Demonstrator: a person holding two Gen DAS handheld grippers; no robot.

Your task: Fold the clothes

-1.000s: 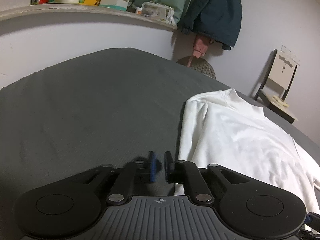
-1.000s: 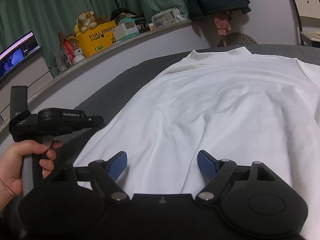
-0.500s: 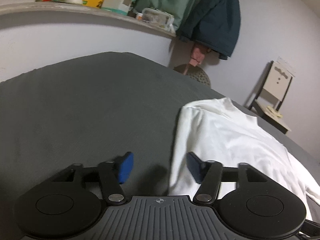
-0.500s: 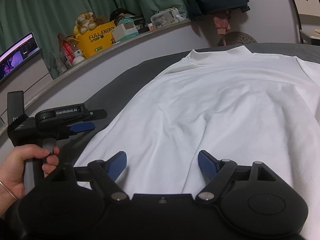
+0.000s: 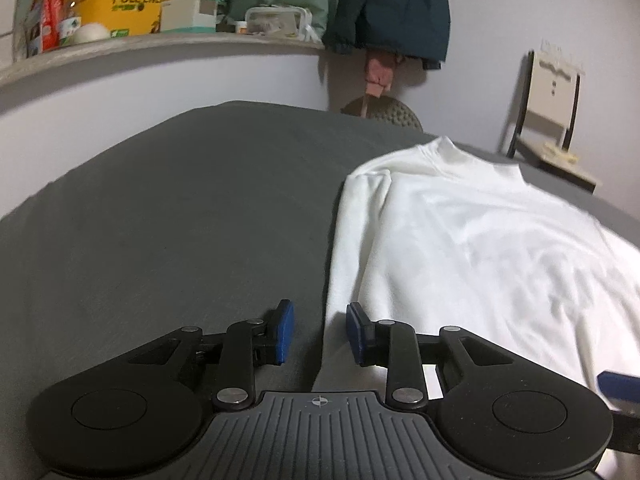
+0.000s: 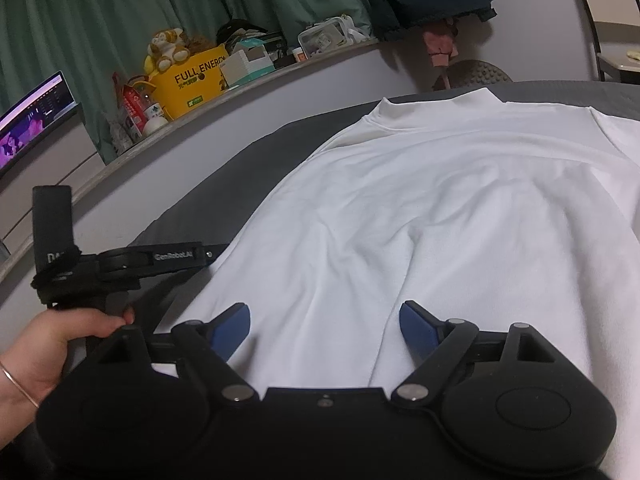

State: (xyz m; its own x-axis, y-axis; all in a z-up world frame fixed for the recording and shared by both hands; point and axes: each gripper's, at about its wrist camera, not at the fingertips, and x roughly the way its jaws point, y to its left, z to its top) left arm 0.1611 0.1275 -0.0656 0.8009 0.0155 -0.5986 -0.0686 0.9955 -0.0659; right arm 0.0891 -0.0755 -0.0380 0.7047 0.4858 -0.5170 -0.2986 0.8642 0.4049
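Here, in the left wrist view, the left gripper (image 5: 319, 334) is closing its jaws at the white sweater's (image 5: 480, 248) left hem edge, pads not yet pressing the cloth. The sweater is lying flat on the grey bed (image 5: 180, 220).

In the right wrist view, the right gripper (image 6: 324, 326) is hovering wide open over the sweater's (image 6: 420, 208) hem, holding nothing; the person's left hand (image 6: 52, 344) is gripping the other handle beside the sweater.

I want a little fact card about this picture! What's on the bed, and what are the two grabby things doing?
Clothing: white sweatshirt, spread flat, collar at the far end
Surface: grey bed
Left gripper: at the sweatshirt's side edge, jaws closing, edge between them, not yet pinched
Right gripper: over the near part of the sweatshirt, jaws open, nothing gripped
Hand: grips the left gripper's handle
Shelf: yellow box, plush toy, small clutter
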